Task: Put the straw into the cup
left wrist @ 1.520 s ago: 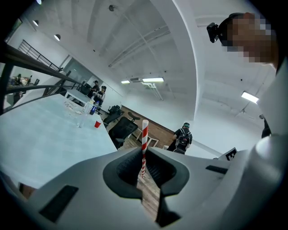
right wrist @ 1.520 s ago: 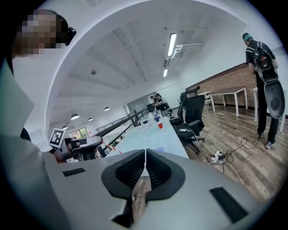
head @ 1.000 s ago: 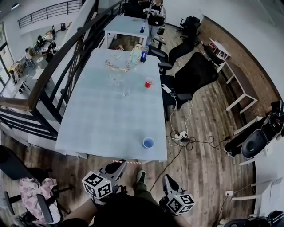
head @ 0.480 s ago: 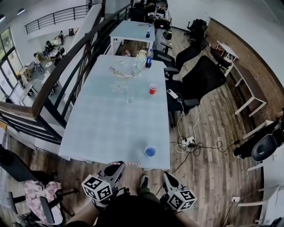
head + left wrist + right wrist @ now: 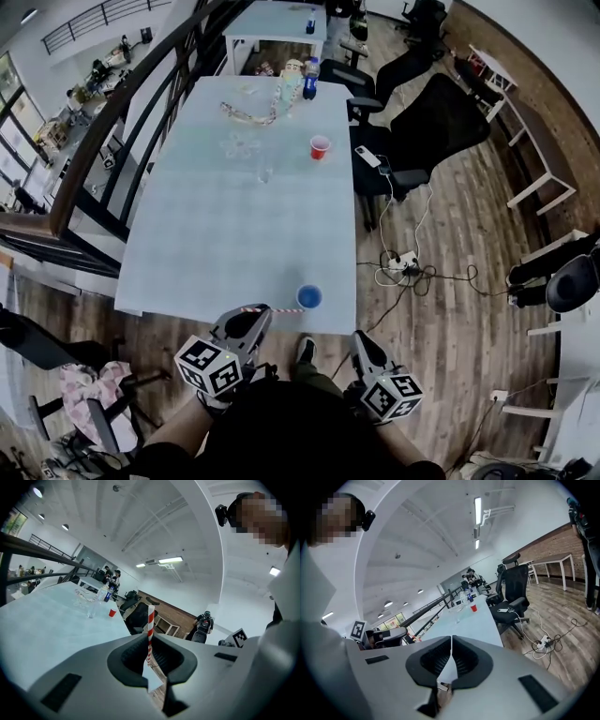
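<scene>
Looking down in the head view: one red-and-white striped paper straw (image 5: 274, 310) lies crosswise in the left gripper (image 5: 249, 323). Its free end points toward the small blue plastic cup (image 5: 309, 297), which stands near the near edge of the pale grey-blue table (image 5: 234, 234). The tip reads as just beside the cup's rim, but its height over the cup cannot be judged from here. A second cup, red plastic (image 5: 320, 146), stands well apart at the far side of the table. The right gripper (image 5: 362, 344) hangs low by the person's legs, off the table.

Count: straws 1, cups 2 (blue 1, red 1), grippers 2.

Left gripper view: the jaws are drawn nearly together and pinch the straw (image 5: 150, 623). Most of its length stands up clear of the left gripper (image 5: 151, 643), and only a short part shows below. The red cup (image 5: 112, 613) is visible far down the table. The blue cup is not in this view.

Right gripper view: the jaws of the right gripper (image 5: 451, 642) meet with nothing between them. The red cup (image 5: 473, 607) is again visible far off.

Handling, as a judgement: the straw is very light, thin-walled and easily crushed or kinked, so a gentle pinch should suffice. A hold near one end suits it, leaving a long free length to enter the cup. That free length may wobble and flex. The blue cup looks light enough to tip if the straw is pushed against its wall.
</scene>
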Motion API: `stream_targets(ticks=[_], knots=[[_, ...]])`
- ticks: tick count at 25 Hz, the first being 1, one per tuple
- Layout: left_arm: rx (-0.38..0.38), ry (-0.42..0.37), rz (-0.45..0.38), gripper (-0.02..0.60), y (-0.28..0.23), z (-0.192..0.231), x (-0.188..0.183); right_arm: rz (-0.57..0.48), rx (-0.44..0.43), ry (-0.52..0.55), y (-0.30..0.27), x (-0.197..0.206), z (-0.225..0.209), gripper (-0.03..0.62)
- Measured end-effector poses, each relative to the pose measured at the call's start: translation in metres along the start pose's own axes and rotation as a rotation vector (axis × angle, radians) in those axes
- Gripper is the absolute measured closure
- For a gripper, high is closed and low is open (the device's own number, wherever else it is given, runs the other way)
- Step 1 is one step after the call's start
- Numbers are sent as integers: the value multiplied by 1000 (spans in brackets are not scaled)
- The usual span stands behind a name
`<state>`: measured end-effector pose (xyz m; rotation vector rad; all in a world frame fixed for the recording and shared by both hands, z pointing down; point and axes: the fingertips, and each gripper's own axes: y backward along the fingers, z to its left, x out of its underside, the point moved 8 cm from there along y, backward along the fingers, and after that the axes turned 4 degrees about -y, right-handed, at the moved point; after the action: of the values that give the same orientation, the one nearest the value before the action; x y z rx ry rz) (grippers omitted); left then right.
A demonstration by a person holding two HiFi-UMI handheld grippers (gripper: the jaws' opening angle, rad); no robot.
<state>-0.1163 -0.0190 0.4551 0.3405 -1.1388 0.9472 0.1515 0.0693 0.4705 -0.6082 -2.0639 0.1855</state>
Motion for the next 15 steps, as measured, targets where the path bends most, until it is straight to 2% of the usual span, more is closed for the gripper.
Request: stream_targets(ticks=[8, 12, 15], knots=[[-18, -5, 72, 543, -47, 4, 8, 41, -18, -21, -26, -20, -29, 562], [-51, -40, 109, 543, -63, 6, 14, 54, -36, -19, -34, -29, -41, 562], [-76, -30, 132, 543, -73, 11, 19, 62, -46, -25, -40, -36, -51, 562]])
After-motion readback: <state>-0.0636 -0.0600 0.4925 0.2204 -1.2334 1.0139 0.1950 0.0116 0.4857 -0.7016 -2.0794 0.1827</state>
